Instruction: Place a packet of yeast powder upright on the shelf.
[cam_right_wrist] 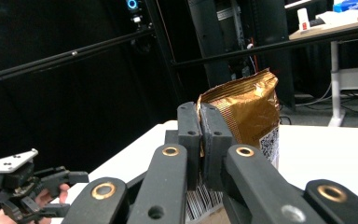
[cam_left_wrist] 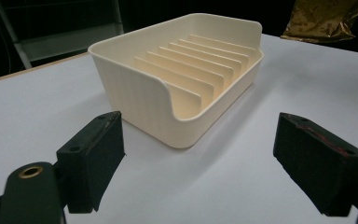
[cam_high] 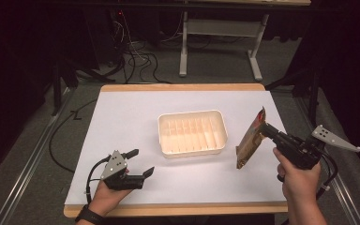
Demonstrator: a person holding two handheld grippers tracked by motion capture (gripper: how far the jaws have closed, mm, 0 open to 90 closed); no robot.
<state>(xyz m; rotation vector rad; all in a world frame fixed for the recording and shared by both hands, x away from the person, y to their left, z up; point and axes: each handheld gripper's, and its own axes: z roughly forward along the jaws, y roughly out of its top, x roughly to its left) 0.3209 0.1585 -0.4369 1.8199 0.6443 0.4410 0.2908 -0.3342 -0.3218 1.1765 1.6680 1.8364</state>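
My right gripper (cam_high: 266,127) sits at about 4 o'clock on the table (cam_high: 122,117) in the high view; its 2 jaws are pressed together on the upper edge of a gold foil pouch (cam_high: 250,140), pinching it; the pouch hangs below the grip, tilted, its lower end at or just above the white surface, I cannot tell which; in the right gripper view the pouch (cam_right_wrist: 251,109) stands up past the clamped jaws, crinkled at the top, with a patch of printed code on its side.

The cream ribbed tray (cam_high: 192,132) lies at the table's centre, just to the 9 o'clock side of the pouch and apart from it; its ribs run across the floor of the tray; in the left gripper view the tray (cam_left_wrist: 135,79) is straight ahead at 12 o'clock, with the gold pouch (cam_left_wrist: 324,21) beyond it at 1 o'clock.

My left gripper (cam_high: 136,164) rests at about 7 o'clock near the front edge; its jaws are spread wide, with only bare table between them; the right gripper view shows it (cam_right_wrist: 74,177) off at 8 o'clock, well apart from the pouch.
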